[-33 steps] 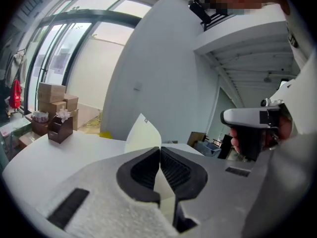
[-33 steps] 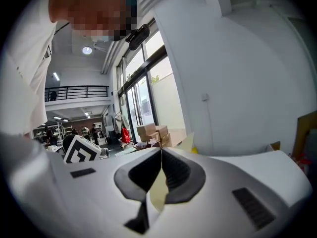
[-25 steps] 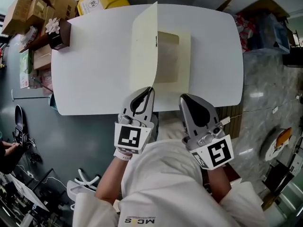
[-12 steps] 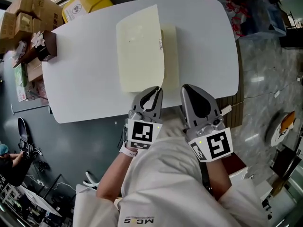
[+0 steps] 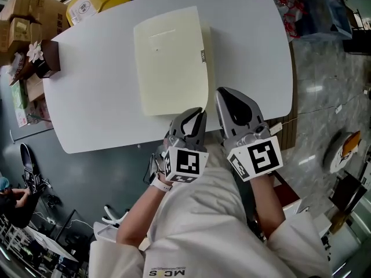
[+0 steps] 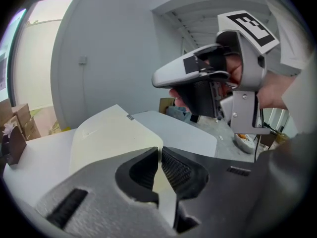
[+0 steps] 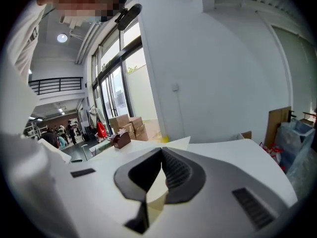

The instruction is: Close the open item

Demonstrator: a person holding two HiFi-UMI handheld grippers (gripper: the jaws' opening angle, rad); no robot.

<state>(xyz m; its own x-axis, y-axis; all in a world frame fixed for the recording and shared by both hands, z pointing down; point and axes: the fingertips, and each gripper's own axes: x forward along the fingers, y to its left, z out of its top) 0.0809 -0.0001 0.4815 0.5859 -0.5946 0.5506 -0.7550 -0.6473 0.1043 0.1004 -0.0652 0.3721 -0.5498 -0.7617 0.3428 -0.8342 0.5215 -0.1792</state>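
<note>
L claw (image 5: pixel 199 113) is pressed together on the near corner of the cream cover (image 5: pixel 171 59), thin sheet nipped between the pads. R claw (image 5: pixel 222 92) is also pressed together, w/ cream card showing low in its gap; can't tell if it nips anything.

Change: a sec ago the cover stood upright, base exposed; now it's swung over and lies nearly flat, only a thin strip of base showing along its right edge. So the pale cream flat cardboard folder (image 6: pixel 109 133) looks approx. closed; what's left is prob. letting go.

Folder lies mid white tabletop (image 5: pixel 93 80), reaching away from L claw, w/ R claw just beside its near right corner.
</note>
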